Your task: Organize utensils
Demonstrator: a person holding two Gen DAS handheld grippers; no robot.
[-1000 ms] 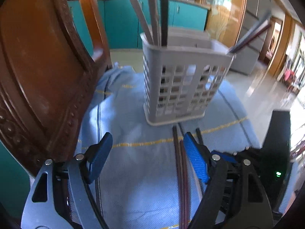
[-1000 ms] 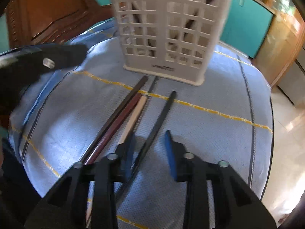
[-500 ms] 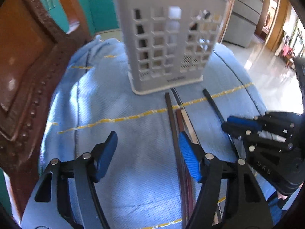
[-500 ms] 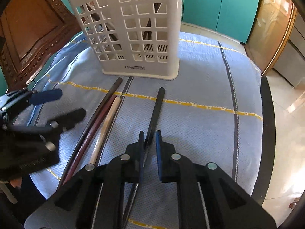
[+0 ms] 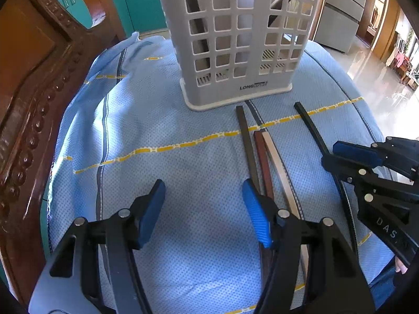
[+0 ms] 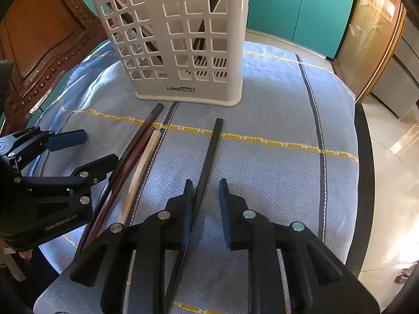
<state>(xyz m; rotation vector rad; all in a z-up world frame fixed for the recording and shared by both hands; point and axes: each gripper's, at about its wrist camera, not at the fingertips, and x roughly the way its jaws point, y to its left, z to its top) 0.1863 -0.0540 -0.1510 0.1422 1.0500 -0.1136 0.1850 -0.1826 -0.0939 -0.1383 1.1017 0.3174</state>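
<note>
Four chopsticks lie flat on my blue cloth before the upright white slotted holder [image 6: 183, 39]: dark [image 6: 136, 144], maroon [image 6: 125, 167] and cream [image 6: 138, 172] side by side, a black one [image 6: 209, 157] apart.

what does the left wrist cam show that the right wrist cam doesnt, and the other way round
Only the left wrist view: the left gripper from behind, its jaws closing with only cloth between them, and a bright hallway at right.

Only the right wrist view: the right gripper straddling the lone black chopstick, its jaws opening, one pad beside the stick, and the teal cabinets at close range.

Both: the white basket, the three bunched chopsticks and the blue cloth.
</note>
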